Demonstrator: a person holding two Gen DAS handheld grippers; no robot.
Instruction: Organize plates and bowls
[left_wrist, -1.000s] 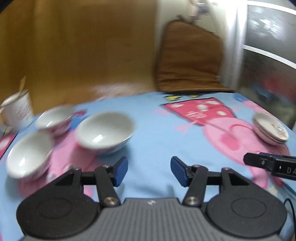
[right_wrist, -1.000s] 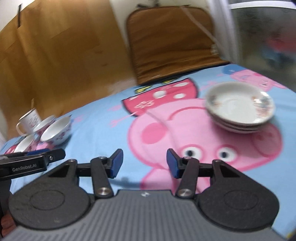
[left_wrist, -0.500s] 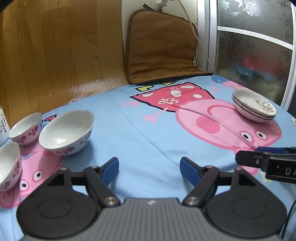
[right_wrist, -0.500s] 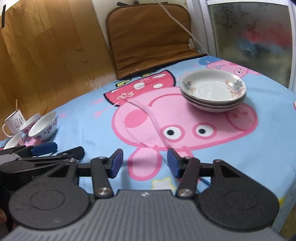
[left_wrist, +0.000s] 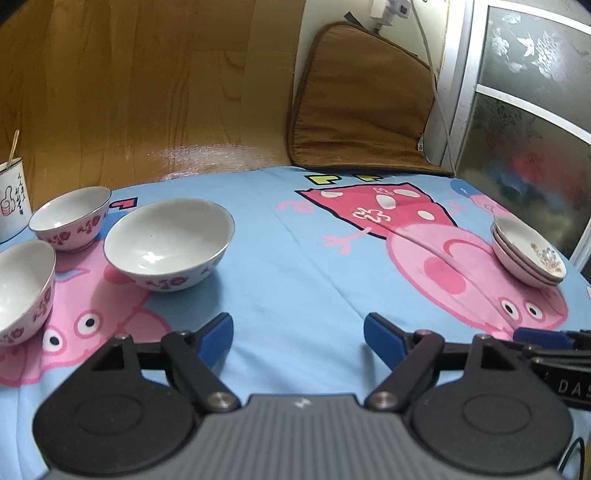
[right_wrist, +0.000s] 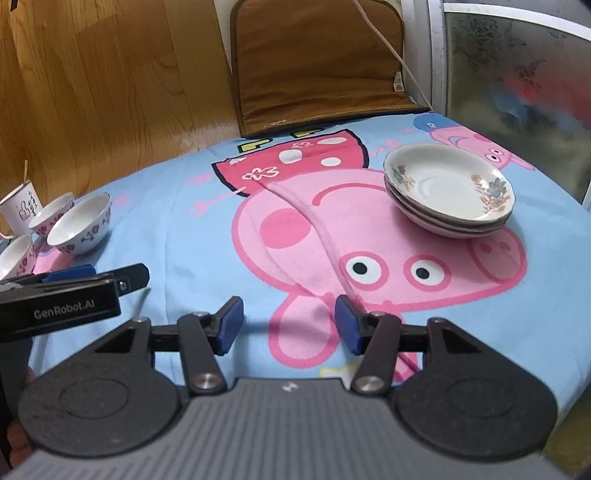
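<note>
opening its empty jaws, the left tool (left_wrist: 298, 332) faces the big white floral ceramic bowl (left_wrist: 169, 248) at ten o'clock on the cartoon-print table (left_wrist: 288, 266); the right tool (right_wrist: 287, 325), jaws apart and empty, faces stacked white floral plates (right_wrist: 448, 192) at one o'clock; nesting bowls likely comes next.

The left gripper (left_wrist: 298, 334) is tilted downward, and its blue-padded jaws are spreading apart with nothing between them. The right gripper (right_wrist: 288, 325) slopes down the same way, its jaws parted with an empty gap between them. Seen from the left one, the right gripper's tip shows at about four o'clock. Seen from the right one, the left gripper lies at about nine o'clock, side on.
</note>
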